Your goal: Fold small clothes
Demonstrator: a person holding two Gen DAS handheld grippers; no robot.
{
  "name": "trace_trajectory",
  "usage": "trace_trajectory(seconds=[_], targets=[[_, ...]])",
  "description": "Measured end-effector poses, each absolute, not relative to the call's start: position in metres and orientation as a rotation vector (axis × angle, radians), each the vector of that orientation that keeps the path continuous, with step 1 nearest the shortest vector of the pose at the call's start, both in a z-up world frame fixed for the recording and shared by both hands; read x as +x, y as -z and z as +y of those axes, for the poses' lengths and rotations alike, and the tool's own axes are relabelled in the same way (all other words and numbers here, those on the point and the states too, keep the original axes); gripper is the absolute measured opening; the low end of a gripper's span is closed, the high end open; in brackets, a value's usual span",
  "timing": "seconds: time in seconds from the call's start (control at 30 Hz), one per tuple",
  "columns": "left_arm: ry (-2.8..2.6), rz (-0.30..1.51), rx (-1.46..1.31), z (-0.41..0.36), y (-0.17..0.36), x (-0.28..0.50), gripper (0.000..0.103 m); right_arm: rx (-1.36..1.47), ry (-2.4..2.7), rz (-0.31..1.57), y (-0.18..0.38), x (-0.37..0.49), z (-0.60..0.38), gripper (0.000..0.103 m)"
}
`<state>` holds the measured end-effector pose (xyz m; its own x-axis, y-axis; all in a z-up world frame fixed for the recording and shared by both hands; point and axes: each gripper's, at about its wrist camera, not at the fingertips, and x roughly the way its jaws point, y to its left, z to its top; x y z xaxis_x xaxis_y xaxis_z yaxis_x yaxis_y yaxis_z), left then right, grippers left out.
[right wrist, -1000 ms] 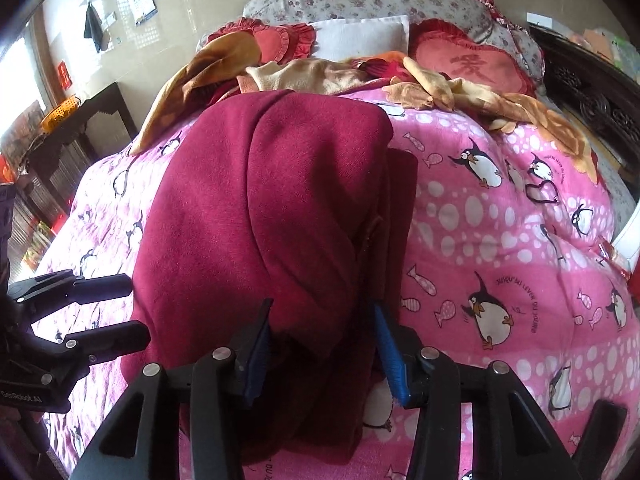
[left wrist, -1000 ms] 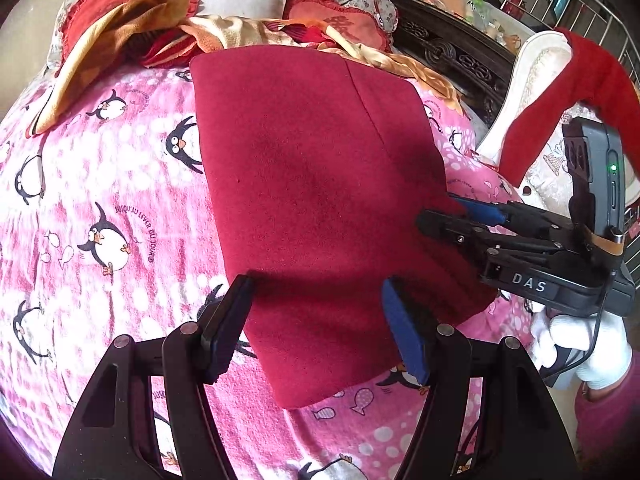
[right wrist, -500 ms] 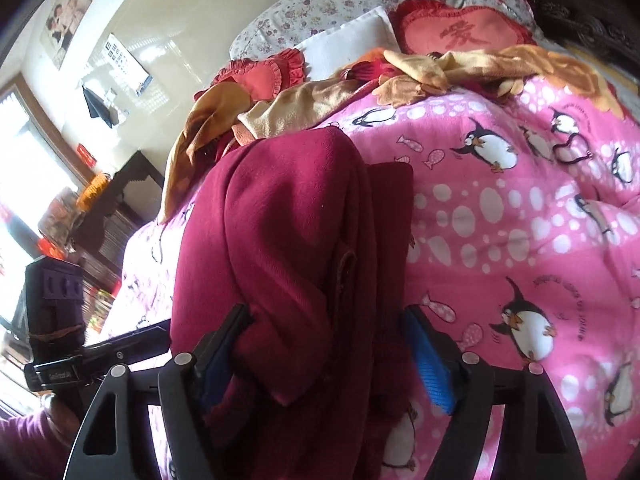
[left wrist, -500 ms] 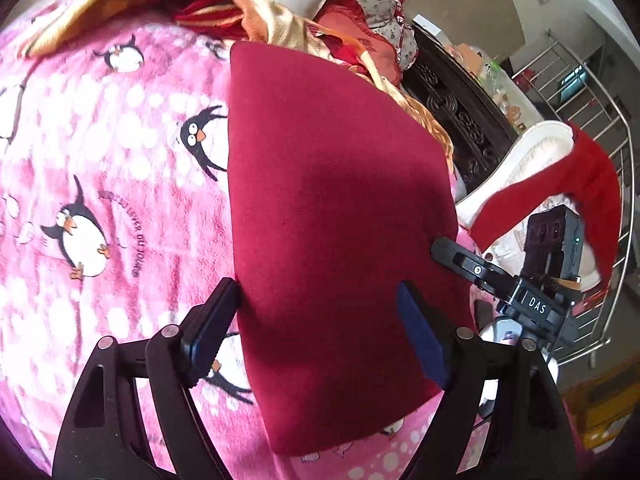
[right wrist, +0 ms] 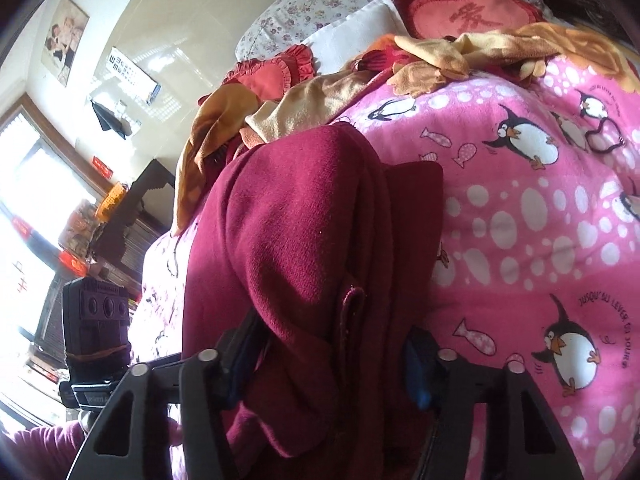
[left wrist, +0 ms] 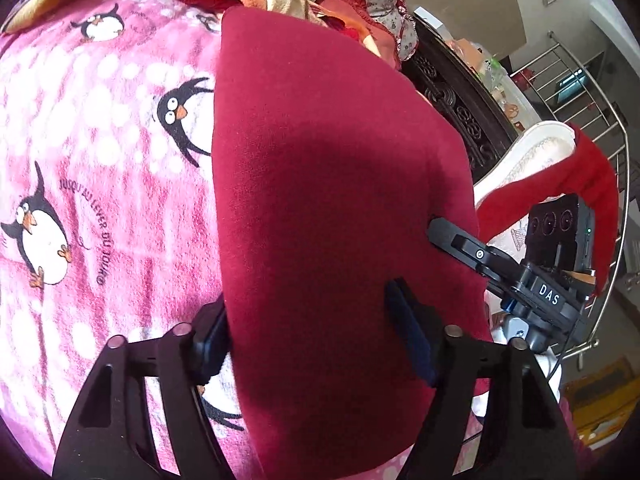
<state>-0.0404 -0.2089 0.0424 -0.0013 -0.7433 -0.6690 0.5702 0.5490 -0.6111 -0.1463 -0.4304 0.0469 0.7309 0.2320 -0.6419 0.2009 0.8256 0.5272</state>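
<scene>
A dark red garment [left wrist: 320, 200] lies folded lengthwise on the pink penguin blanket [left wrist: 100, 184]. My left gripper [left wrist: 308, 336] is open, its jaws straddling the garment's near end, one pad at the left edge, the other on the cloth. In the right wrist view the garment [right wrist: 304, 240] is bunched in thick layers. My right gripper [right wrist: 328, 368] is open with the bunched side edge between its jaws. The right gripper also shows in the left wrist view [left wrist: 452, 236], at the garment's right edge. The left gripper's body shows in the right wrist view [right wrist: 96, 320].
Orange and yellow clothes [right wrist: 440, 56] and red cushions [right wrist: 468, 12] are piled by the pillows at the bed's head. A dark carved bed frame [left wrist: 460, 100], a white chair with a red cloth [left wrist: 560, 168] and a metal rail [left wrist: 600, 80] stand beside the bed.
Both grippers have moved forward and lower onto the garment. The left jaws now straddle its near end; the right jaws have opened wider around the bunched edge.
</scene>
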Motion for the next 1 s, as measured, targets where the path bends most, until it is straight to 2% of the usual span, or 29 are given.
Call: trace_trajectory(seconds=[0.03, 0.13, 0.43, 0.6, 0.67, 0.8, 1.0], targets=[[1.051, 1.180, -0.188, -0.207, -0.044, -0.039, 0.057, 0.618, -0.016, 0.758, -0.050, -0.149, -0.430, 0.049], [1.078, 1.189, -0.197, -0.195, -0.056, -0.041, 0.053, 0.619, -0.024, 0.742, -0.063, -0.155, -0.421, 0.046], [1.007, 1.215, -0.085, -0.107, -0.095, -0.066, 0.053, 0.666, -0.150, 0.769, -0.085, -0.176, -0.351, 0.045], [0.903, 1.242, -0.024, -0.071, -0.075, -0.077, 0.053, 0.638, -0.189, 0.836, -0.061, -0.167, -0.301, 0.046], [0.875, 1.254, -0.025, -0.061, -0.060, -0.080, 0.053, 0.620, -0.176, 0.873, -0.048, -0.163, -0.288, 0.050], [0.862, 1.229, -0.046, -0.051, -0.060, -0.086, 0.060, 0.633, -0.141, 0.901, -0.033, -0.164, -0.291, 0.054], [0.805, 1.166, 0.055, -0.041, -0.074, -0.093, 0.060, 0.451, -0.087, 0.862, -0.081, -0.177, -0.284, 0.054]])
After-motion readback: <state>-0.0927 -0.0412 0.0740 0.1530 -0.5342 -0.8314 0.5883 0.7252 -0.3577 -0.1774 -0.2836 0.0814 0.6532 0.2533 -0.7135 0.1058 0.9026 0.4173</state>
